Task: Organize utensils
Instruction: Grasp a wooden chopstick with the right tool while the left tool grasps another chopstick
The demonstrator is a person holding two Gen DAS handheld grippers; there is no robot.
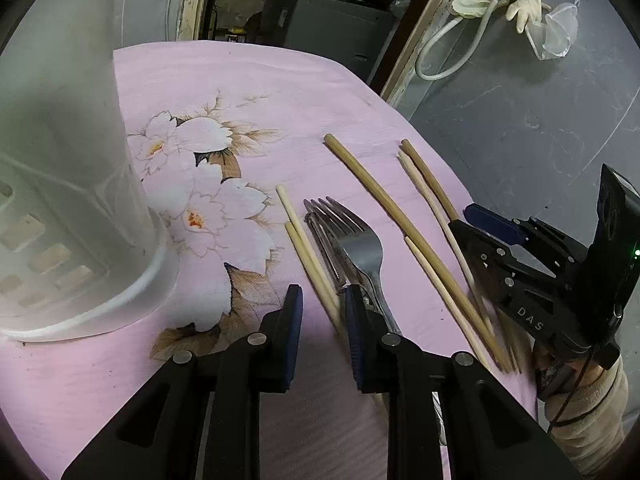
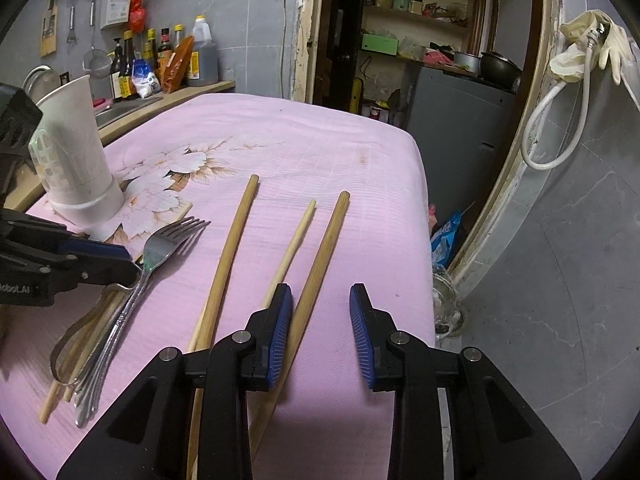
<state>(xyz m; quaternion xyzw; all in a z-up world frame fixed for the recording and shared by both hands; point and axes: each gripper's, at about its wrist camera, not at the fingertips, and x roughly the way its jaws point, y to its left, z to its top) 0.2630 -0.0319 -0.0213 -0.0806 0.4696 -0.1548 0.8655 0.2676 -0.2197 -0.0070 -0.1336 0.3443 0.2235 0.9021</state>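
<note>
The left gripper point(image 1: 322, 312) hangs open over the pink cloth point(image 1: 248, 92), pale chopsticks point(image 1: 308, 256) running between its jaws. The forks point(image 1: 356, 244) lie stacked beside its right pad. The right gripper point(image 2: 320, 332) is open too (a dark chopstick point(image 2: 320, 256) between its jaws). A white holder point(image 2: 76, 152) stands at the cloth's left.

Home kitchen — sauce bottles point(image 2: 160, 60), sink counter point(image 2: 132, 108) (tiled walls), pantry shelves point(image 2: 420, 16)
</note>
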